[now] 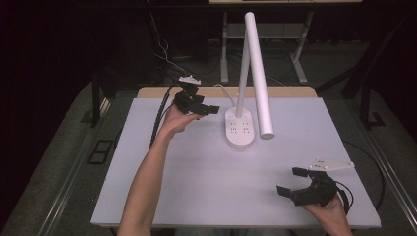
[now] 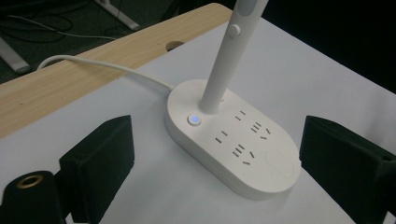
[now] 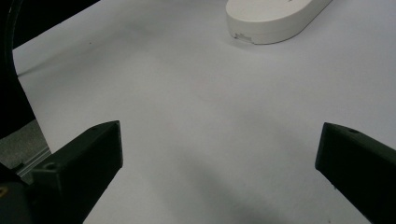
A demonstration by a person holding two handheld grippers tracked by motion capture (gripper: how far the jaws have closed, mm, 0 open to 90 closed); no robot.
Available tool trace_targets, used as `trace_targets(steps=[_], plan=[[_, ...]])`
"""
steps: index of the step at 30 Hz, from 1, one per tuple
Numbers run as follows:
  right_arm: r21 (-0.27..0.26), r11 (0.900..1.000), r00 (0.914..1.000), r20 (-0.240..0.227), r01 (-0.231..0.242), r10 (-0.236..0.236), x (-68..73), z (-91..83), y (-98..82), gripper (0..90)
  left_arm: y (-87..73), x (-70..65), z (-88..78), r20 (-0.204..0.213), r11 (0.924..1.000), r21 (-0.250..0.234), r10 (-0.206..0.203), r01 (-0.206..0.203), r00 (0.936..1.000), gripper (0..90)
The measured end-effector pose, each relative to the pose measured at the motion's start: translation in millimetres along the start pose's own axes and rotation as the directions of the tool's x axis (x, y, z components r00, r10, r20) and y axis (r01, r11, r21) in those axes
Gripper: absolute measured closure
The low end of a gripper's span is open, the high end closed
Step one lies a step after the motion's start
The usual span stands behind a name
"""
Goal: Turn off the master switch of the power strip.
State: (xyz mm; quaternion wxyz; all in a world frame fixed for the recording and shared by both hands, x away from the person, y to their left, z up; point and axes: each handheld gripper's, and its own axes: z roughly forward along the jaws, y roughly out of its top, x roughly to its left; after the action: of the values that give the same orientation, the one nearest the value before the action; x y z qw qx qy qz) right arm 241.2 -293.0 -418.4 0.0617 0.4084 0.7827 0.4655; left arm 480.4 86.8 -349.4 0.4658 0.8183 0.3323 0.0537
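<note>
A white table [image 1: 196, 187] carries a white desk lamp [image 1: 255, 69] near its far edge, oval socket base [image 2: 233, 140] lengthwise front to back, cord [image 2: 102, 67] trailing off the far edge. Left gripper [image 1: 209, 109] hovers just beside the base, jaws wide, empty. Right gripper [image 1: 290, 183] at the near right corner, spread, empty

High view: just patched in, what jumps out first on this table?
The white desk lamp dominates: its oval socket base sits at the far middle of the white table, with a lit button beside the stem. The left gripper hovers open just left of that base, while the right gripper waits open near the front right corner.
</note>
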Motion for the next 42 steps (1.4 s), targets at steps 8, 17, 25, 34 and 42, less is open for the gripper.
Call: trace_targets(steps=[8,17,25,34,42], plan=[[0.003,1.0,1.0,-0.004,0.001,-0.001,1.0,-0.1,0.1,0.0,-3.4,1.1,16.8,-0.006,0.9976,-0.05,-0.049,0.048,0.9988,13.9],[0.001,1.0,1.0,-0.005,0.006,-0.006,0.6,-1.2,0.4,0.0,-6.7,6.1,31.1,-0.004,0.9917,-0.073,-0.106,0.105,0.9944,16.2],[0.001,1.0,1.0,-0.007,0.006,-0.006,1.0,-1.4,0.3,0.0,-7.9,11.7,37.1,-0.002,0.9768,-0.123,-0.177,0.175,0.9842,19.5],[0.0,1.0,1.0,-0.006,0.005,-0.005,0.6,-1.8,0.1,0.0,-8.5,13.7,44.1,0.008,0.949,-0.183,-0.26,0.257,0.9657,26.4],[0.006,1.0,0.9999,-0.01,0.008,-0.008,1.1,-0.9,0.2,0.0,-13.6,15.8,59.4,0.021,0.9394,-0.185,-0.29,0.289,0.9568,36.0]])
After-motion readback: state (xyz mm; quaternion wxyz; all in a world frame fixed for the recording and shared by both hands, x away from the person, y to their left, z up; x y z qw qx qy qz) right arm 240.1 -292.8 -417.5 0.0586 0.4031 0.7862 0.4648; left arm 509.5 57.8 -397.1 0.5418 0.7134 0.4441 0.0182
